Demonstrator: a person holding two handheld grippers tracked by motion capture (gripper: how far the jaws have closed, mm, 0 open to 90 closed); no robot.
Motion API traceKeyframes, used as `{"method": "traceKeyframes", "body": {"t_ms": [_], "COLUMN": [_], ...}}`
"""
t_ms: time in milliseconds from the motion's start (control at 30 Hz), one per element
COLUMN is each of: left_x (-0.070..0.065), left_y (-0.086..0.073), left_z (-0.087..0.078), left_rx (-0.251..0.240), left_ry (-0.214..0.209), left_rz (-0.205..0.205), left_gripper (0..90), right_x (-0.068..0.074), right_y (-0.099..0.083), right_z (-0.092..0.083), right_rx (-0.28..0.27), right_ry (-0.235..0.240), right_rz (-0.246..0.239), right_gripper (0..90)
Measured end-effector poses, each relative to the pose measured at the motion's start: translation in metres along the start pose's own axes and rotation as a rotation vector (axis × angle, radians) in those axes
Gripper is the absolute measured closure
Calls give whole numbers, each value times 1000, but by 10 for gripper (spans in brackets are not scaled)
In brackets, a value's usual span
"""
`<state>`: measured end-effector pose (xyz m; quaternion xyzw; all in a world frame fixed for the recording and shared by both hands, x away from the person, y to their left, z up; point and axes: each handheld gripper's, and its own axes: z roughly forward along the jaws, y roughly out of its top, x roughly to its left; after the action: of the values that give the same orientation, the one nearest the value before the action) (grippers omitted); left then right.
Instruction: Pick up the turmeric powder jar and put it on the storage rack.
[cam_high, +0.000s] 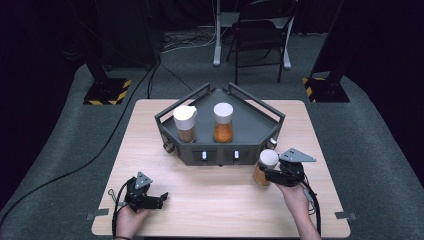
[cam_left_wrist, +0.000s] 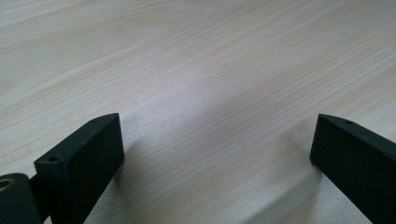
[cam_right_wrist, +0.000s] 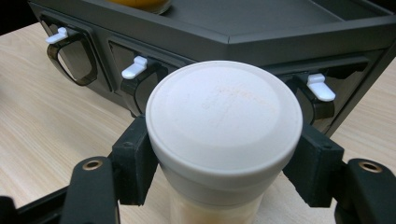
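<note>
A: So, starting at the left, what is the left tool (cam_high: 161, 199) doing?

B: It rests low over the bare desk (cam_high: 210, 195) near the front left corner, jaws spread wide with nothing between them; its own view has just wood grain between the two black pads. I judge it is parked there to stay out of the way.

A: And in the middle?

B: A dark grey rack (cam_high: 250, 122) sits at the back half of the desk. On its top tray stand two jars, well apart: a white-lidded jar of brown powder (cam_high: 185, 124) on the left and a jar of orange powder (cam_high: 223, 123) beside it. Small white levers (cam_right_wrist: 135, 67) line the rack's front face, which looks like a row of dispensers.

A: Then the right side?

B: The right tool (cam_high: 265, 173) is clamped on a third jar (cam_high: 265, 167), gripping just under its white lid (cam_right_wrist: 224, 121), one pad on each side. The jar stands upright on the desk, just in front of the rack's right front corner. Gripping below the lid's rim probably keeps it from slipping down if lifted, and the upright hold keeps the powder settled, perhaps for placing it on the tray
</note>
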<state>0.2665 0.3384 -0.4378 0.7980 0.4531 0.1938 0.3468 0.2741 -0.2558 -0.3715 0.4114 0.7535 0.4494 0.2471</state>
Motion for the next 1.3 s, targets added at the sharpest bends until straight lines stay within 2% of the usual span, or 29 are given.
{"method": "traceKeyframes", "body": {"t_ms": [433,1067,1300], "left_x": [0,0,0], "left_y": [0,0,0], "left_z": [0,0,0], "left_rx": [0,0,0], "left_ry": [0,0,-1], "left_rz": [0,0,0], "left_gripper": [27,27,27], "right_x": [0,0,-1], "right_y": [17,60,74], "right_z": [-13,-33,-40], "right_rx": [5,17,0], "right_ry": [-3,-26,-39], "right_rz": [-24,-51,-63], "right_gripper": [330,331,331]}}
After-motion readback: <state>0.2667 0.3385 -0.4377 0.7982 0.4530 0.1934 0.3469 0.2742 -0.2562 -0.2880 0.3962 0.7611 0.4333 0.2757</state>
